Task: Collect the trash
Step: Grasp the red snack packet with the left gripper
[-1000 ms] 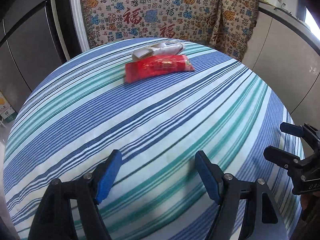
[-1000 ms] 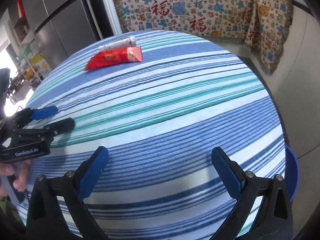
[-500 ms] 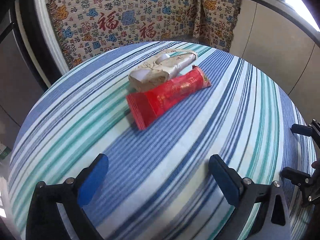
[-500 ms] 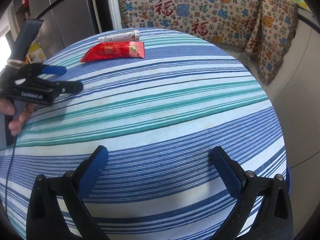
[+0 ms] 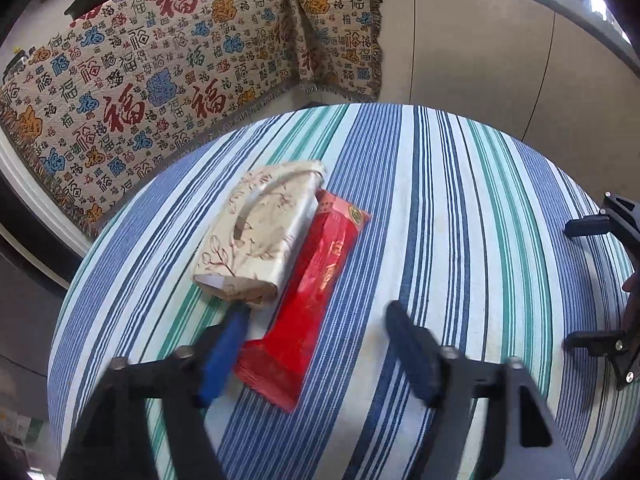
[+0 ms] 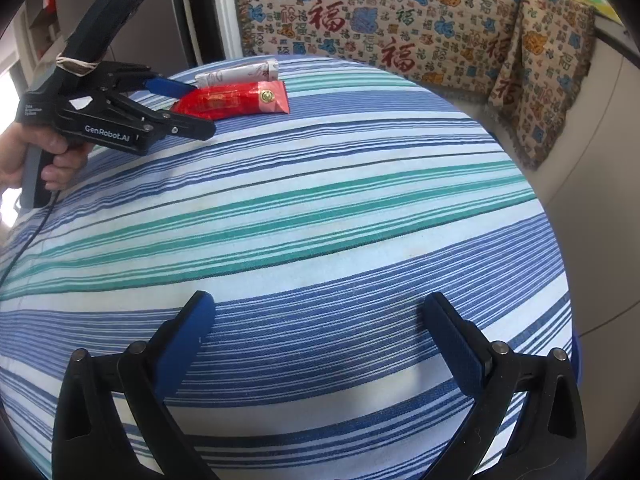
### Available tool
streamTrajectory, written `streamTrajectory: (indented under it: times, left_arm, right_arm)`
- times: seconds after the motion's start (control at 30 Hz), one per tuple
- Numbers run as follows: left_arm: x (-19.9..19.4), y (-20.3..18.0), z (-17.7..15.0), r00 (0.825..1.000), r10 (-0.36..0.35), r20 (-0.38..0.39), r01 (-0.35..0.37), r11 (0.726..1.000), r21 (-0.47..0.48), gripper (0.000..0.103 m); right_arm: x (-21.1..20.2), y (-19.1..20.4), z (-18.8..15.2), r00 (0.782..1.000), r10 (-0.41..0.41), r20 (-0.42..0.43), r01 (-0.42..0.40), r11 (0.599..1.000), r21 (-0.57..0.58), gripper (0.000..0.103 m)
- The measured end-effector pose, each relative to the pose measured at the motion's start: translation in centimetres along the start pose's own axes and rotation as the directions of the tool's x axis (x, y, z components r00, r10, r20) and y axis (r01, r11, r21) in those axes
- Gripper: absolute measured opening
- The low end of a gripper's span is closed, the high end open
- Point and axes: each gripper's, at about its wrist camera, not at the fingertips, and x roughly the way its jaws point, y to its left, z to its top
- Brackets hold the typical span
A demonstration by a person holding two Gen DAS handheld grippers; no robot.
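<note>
Two pieces of trash lie on one striped table (image 5: 460, 200): one red wrapper (image 5: 316, 296) and one beige floral packet (image 5: 260, 236).

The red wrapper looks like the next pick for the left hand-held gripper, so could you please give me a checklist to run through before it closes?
1. Left hand-held gripper open: ok, jaws spread wide.
2. Red wrapper between the fingers: ok, its near end lies in the gap.
3. Only the wrapper in the grasp: not ok, the left finger's tip is at the near corner of the beige floral packet, which touches the wrapper's side.
4. Fingers low enough to pinch: cannot tell; in the right wrist view they look close to the striped tablecloth.
5. Right hand-held gripper out of the way: ok, open, empty and well back.
</note>
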Motion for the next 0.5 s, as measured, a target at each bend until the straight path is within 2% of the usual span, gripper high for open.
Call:
streamTrajectory:
  times: [0.03,0.07,0.13,0.27,0.37,0.5]
  left_arm:
    - [-0.1,0.1,-0.4,1.0,-0.006,-0.006,0.006,1.0,-0.019,0.033]
    - [-0.4,0.1,-0.8,1.0,-0.018,-0.004,0.018,0.999,-0.041,0.027]
    - [-1.4,0.1,-1.8,1.0,-0.018,0.003,0.018,0.995,-0.099,0.025]
    - [-4.0,-2.6,-4.8,0.999,0.032,-0.019,-0.036,0.979,-0.202,0.023]
    - [-6.7,-4.7,-7.5,0.999,0.037,-0.03,-0.045,0.946,-0.322,0.021]
    - [-10.4,-7.8,-11.5,0.996,0.085,-0.031,-0.09,0.908,-0.409,0.021]
  right_arm:
    - [0.0,0.0,0.0,1.0,0.0,0.0,0.0,1.0,0.0,0.103]
    - [0.0,0.0,0.0,1.0,0.001,0.0,-0.001,1.0,-0.001,0.103]
    - [0.0,-0.1,0.0,1.0,0.001,0.0,-0.001,1.0,-0.001,0.103]
    - [0.0,-0.1,0.0,1.0,0.002,0.0,-0.002,1.0,-0.001,0.103]
    - [0.0,-0.1,-0.1,1.0,0.002,0.001,-0.002,1.0,-0.001,0.103]
    - [0.0,-0.1,-0.1,1.0,0.003,0.001,-0.003,1.0,-0.002,0.103]
